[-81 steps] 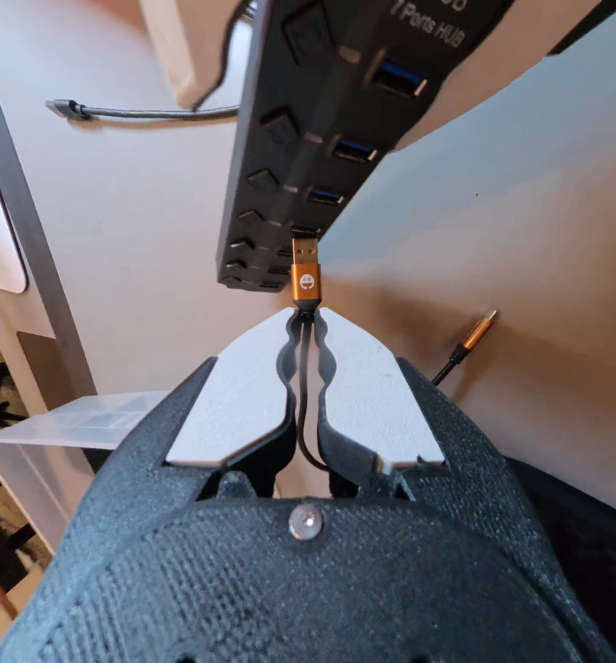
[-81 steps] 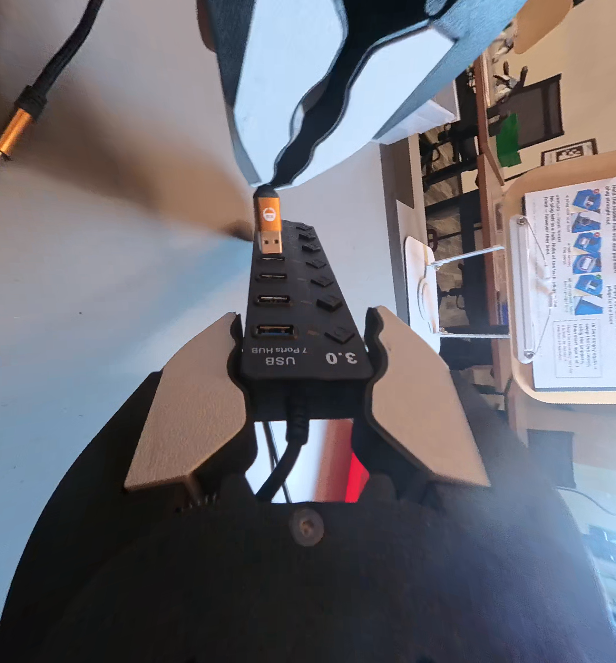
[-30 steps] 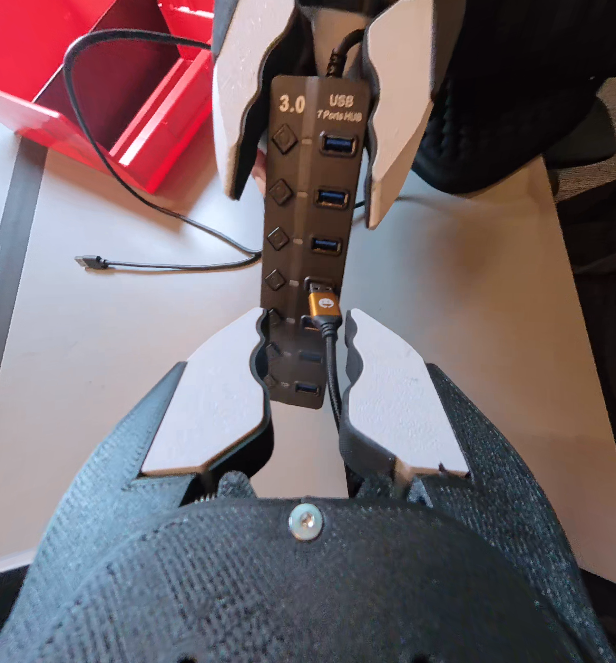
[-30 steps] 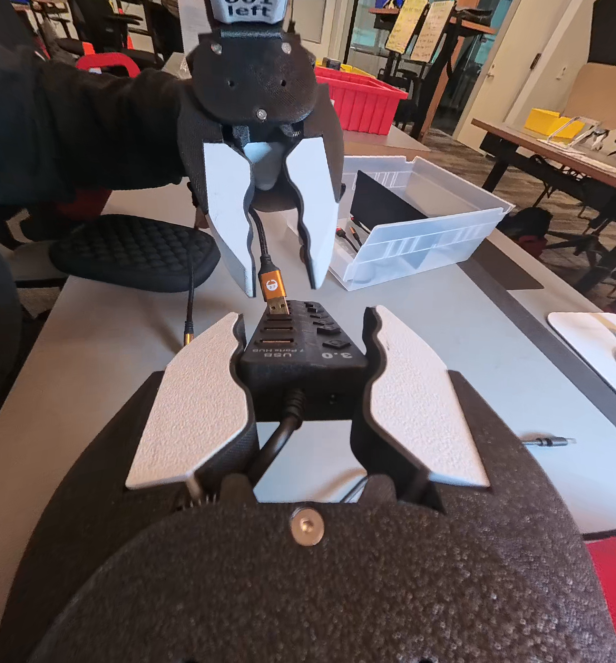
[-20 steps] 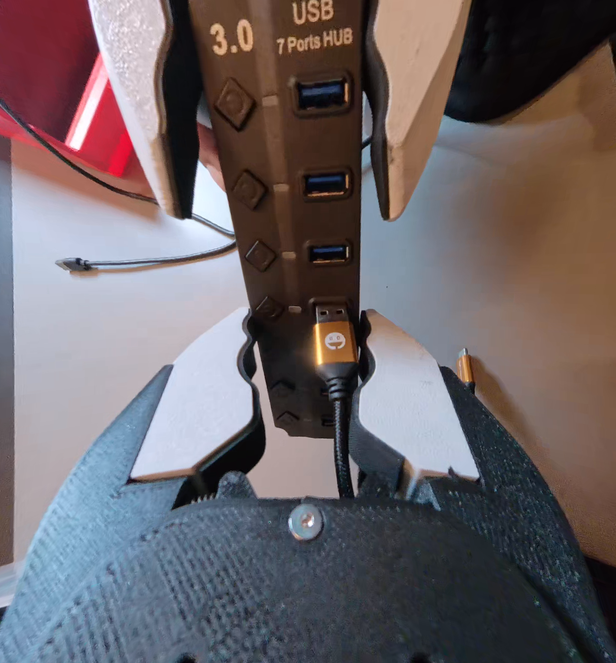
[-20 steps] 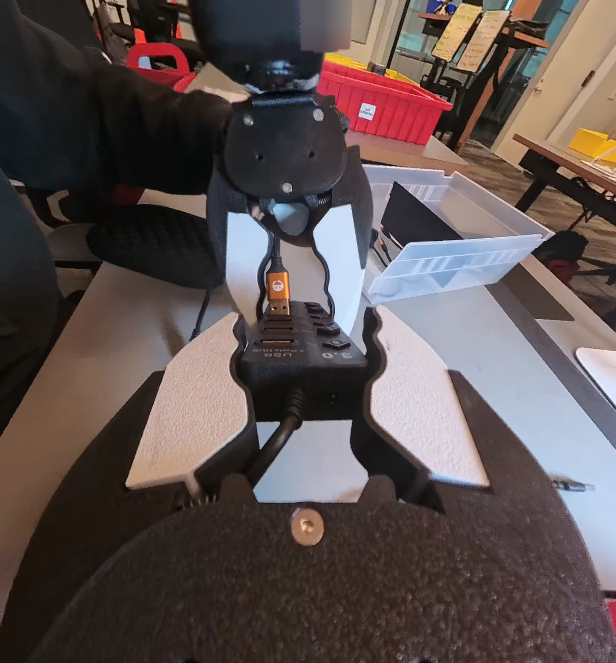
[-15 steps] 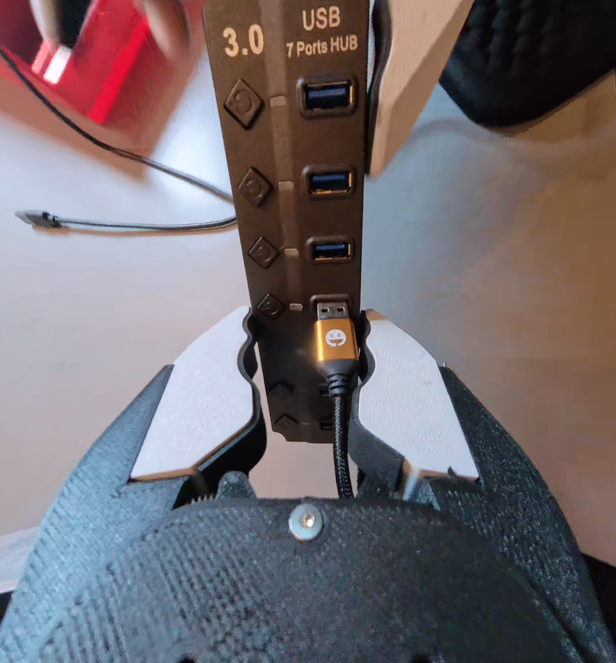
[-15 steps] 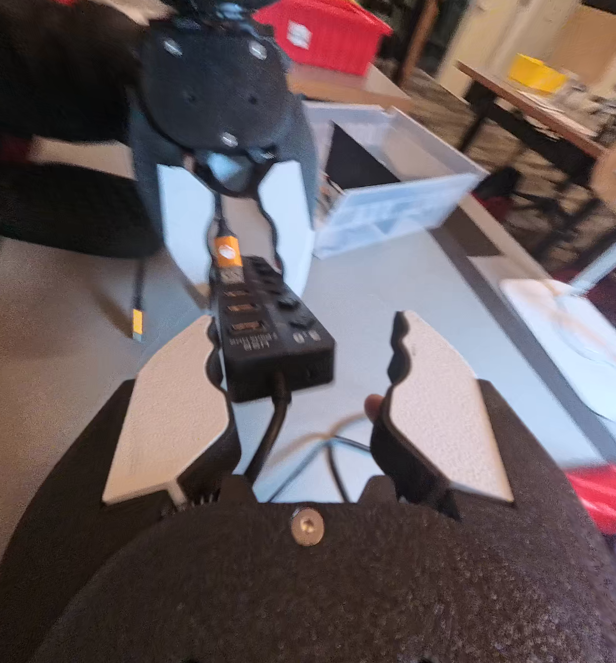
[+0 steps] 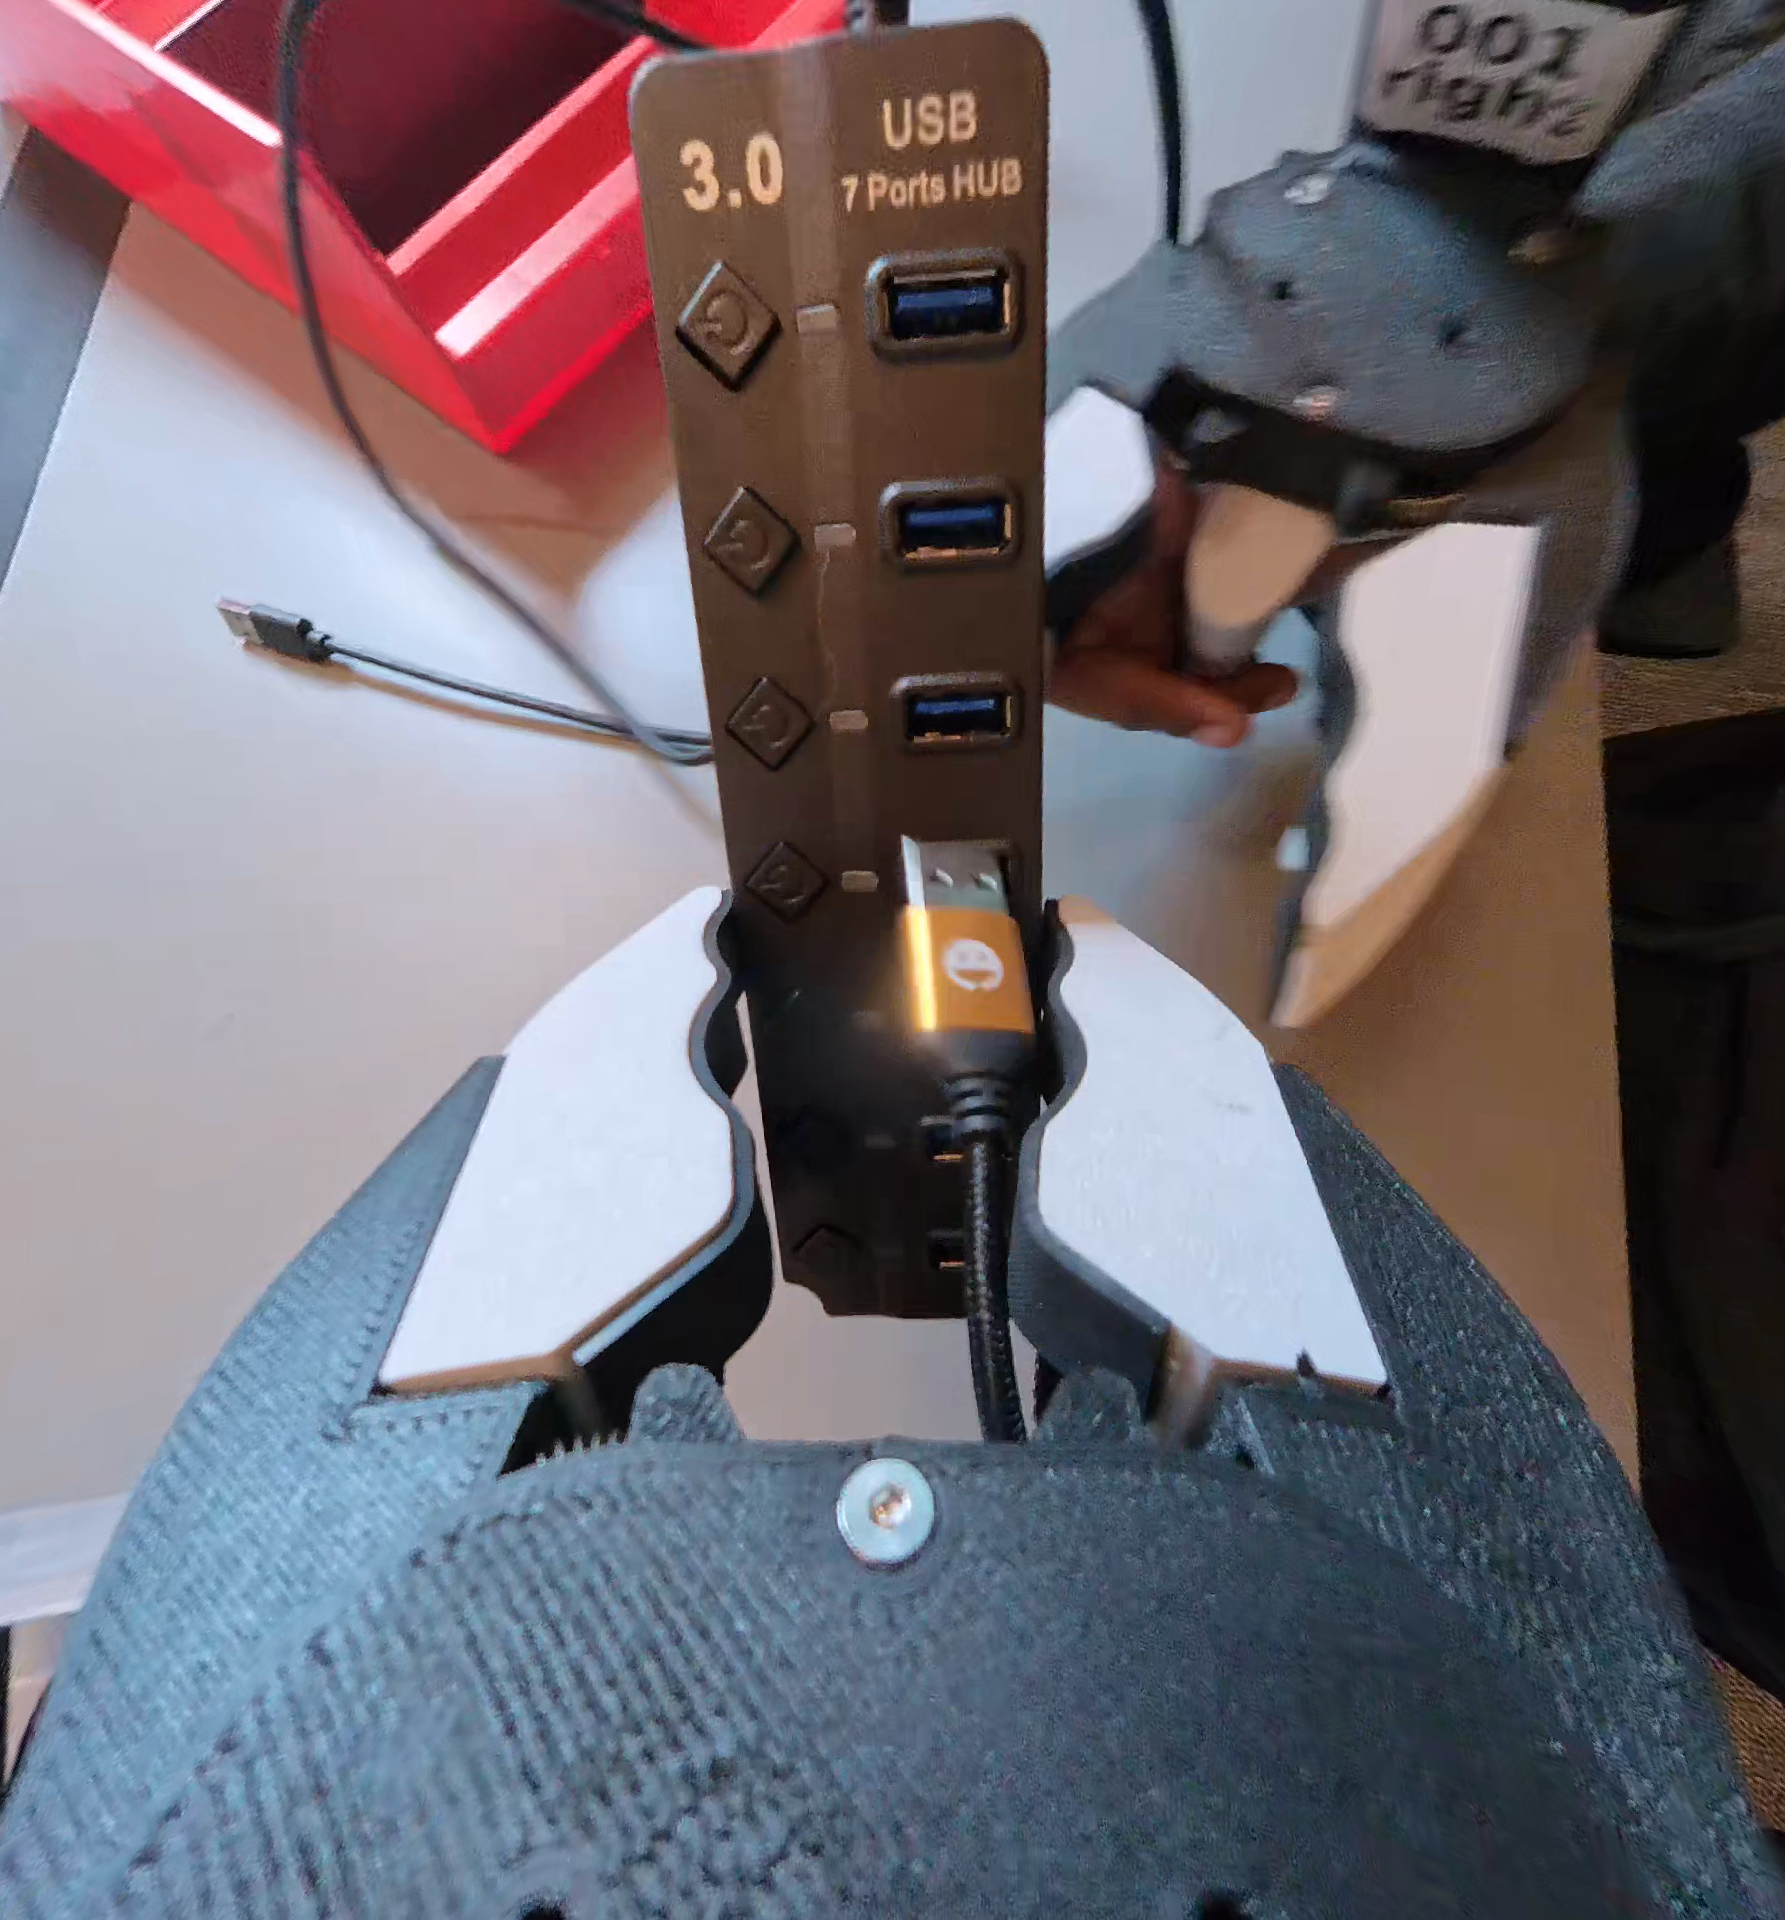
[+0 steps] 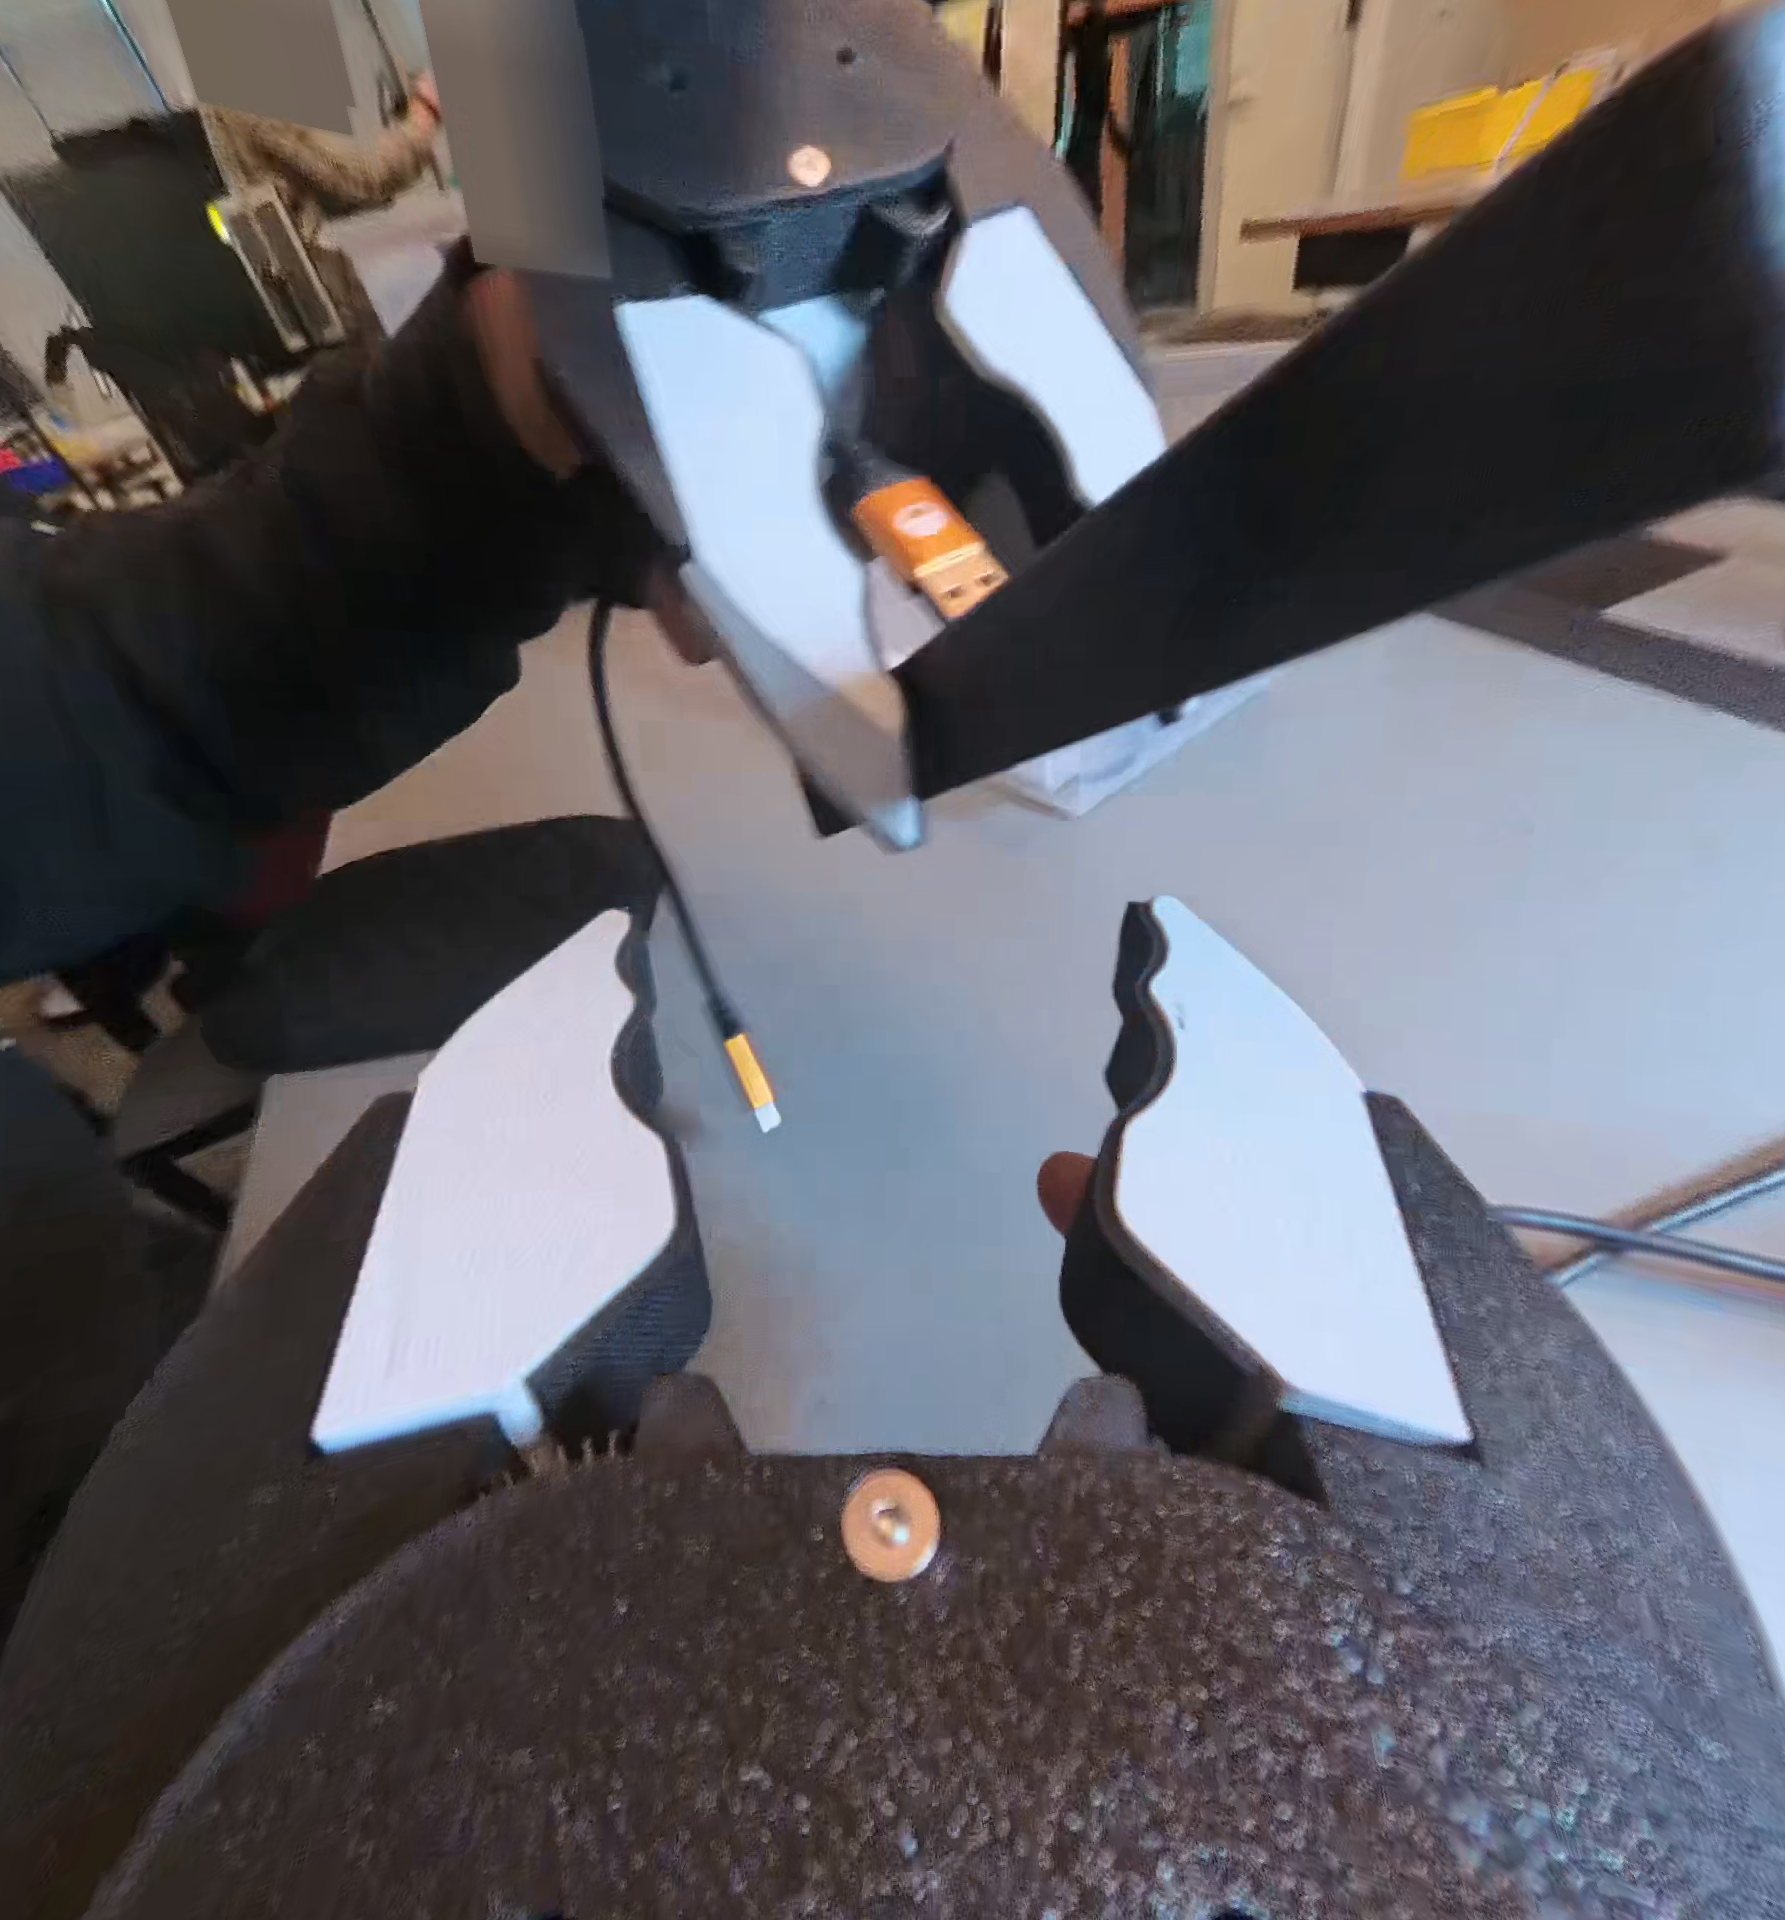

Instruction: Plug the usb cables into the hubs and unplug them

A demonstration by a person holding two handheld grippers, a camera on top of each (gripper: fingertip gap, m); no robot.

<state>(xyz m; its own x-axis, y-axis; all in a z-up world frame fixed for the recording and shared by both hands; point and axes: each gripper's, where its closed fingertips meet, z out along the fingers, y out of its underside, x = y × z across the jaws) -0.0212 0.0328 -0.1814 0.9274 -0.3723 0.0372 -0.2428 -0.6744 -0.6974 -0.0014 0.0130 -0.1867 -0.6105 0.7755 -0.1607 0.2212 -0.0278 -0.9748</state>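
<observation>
Left tongs [image 9: 888, 940]: closed on the black hub [image 9: 846, 582], my fingers [image 9: 607, 1091] pinching its lower end from both sides so it stands up in front of me, ports facing my camera.
Right tongs [image 10: 883, 1039]: wide open and holding nothing, with grey table [image 10: 1335, 935] showing between the fingers.
Orange plug [image 9: 966, 966]: sits between my left fingers against the hub's face, its metal tip at the fourth port from the top; I cannot tell how deep it is seated.
Braided cable [image 9: 992, 1278]: runs from the plug down past the hub's lower ports into my left tongs.
Hub from the right side: crosses the upper right of the right wrist view as a dark blurred bar [image 10: 1387, 436], well above my open right fingers.
Right hand pose: off to the right of the hub in the left wrist view [image 9: 1387, 665], tilted downward, apart from the hub.
Loose ends: a thin black cable [image 9: 472, 696] lies on the table left of the hub; another orange plug end [image 10: 751, 1081] hangs just beyond my right tongs.
Red bin [image 9: 368, 177]: behind the hub, upper left.
</observation>
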